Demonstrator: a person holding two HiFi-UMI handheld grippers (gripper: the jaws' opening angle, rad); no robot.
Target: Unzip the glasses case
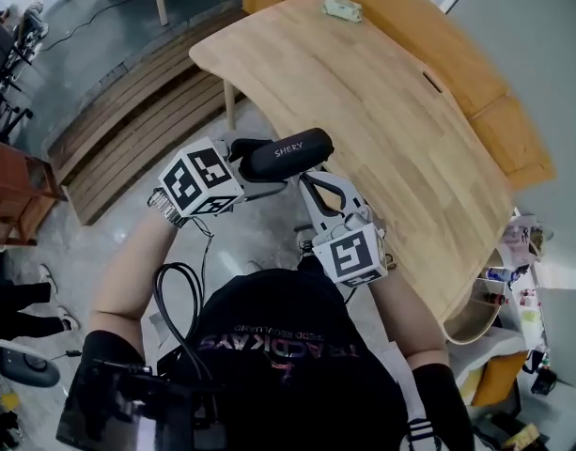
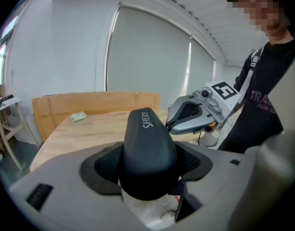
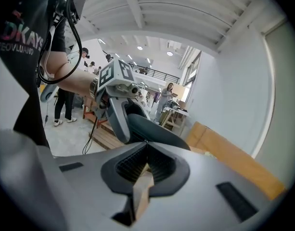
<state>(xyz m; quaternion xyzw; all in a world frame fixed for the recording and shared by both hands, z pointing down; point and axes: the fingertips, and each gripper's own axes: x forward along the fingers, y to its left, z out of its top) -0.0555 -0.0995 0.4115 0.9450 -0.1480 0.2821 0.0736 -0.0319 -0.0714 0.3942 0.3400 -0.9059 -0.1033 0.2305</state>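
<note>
A black oblong glasses case [image 1: 288, 153] with white lettering is held in the air in front of the person, off the near edge of the table. My left gripper [image 1: 257, 165] is shut on one end of it; in the left gripper view the case [image 2: 147, 150] fills the space between the jaws. My right gripper [image 1: 308, 180] comes from the near right, jaws shut, tips touching the case's long side. In the right gripper view the closed jaws [image 3: 146, 146] meet at the case [image 3: 159, 134]. The zipper and its pull are hidden there.
A curved wooden table [image 1: 381, 111] lies ahead, with a small pale green object [image 1: 342, 8] at its far end. A wooden slatted platform [image 1: 128, 130] covers the floor to the left. Several people stand far off in the right gripper view.
</note>
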